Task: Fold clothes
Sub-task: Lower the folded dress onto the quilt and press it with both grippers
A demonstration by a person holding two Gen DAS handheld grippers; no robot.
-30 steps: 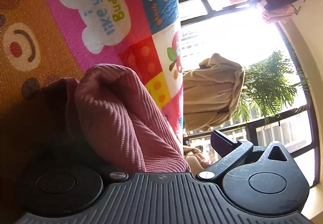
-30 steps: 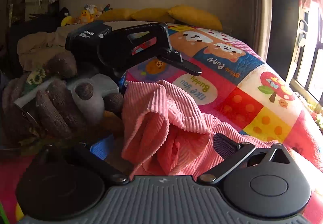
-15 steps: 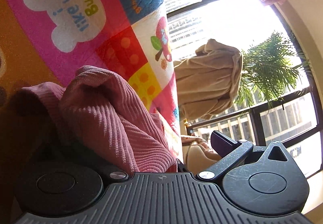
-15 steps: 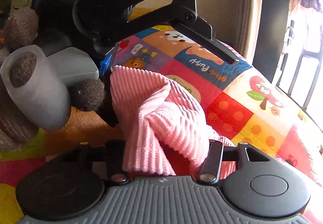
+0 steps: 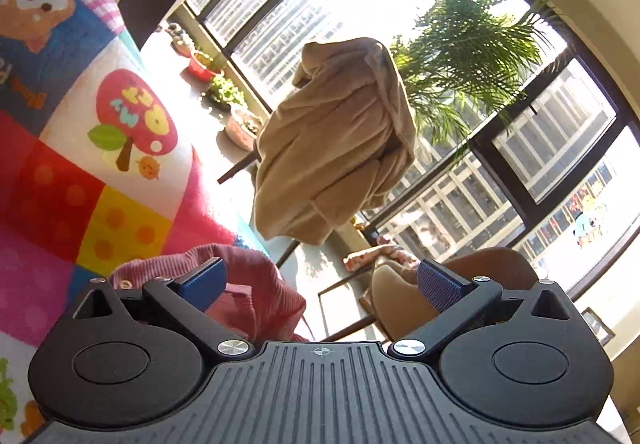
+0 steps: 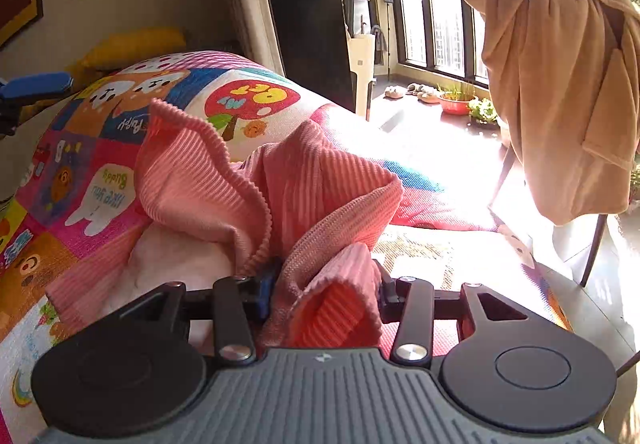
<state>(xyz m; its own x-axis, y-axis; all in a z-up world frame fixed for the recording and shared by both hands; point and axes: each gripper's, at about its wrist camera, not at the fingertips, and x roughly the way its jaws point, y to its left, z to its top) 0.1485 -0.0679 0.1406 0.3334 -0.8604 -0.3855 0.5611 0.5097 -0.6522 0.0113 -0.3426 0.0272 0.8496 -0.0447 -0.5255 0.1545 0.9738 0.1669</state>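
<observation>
A pink ribbed garment (image 6: 312,180) lies bunched on the colourful patchwork quilt (image 6: 80,172). My right gripper (image 6: 324,292) is shut on a thick fold of it, and the cloth bulges up between the pads. In the left wrist view my left gripper (image 5: 320,280) stands wide open with nothing between its fingers. It hangs above the bed's edge, with the pink garment (image 5: 256,284) below and behind its left finger. One blue pad of the left gripper (image 6: 36,84) shows at the far left of the right wrist view.
A tan robe (image 6: 560,84) hangs over a chair beside the bed, in front of a tall window and a palm plant (image 5: 472,44). Plant pots (image 6: 454,102) line the sill. Yellow pillows (image 6: 132,44) lie at the head of the bed.
My left gripper let go of the pink garment, opened wide, rose and rolled toward the window. My right gripper shut on the garment and swung toward the bed's window side.
</observation>
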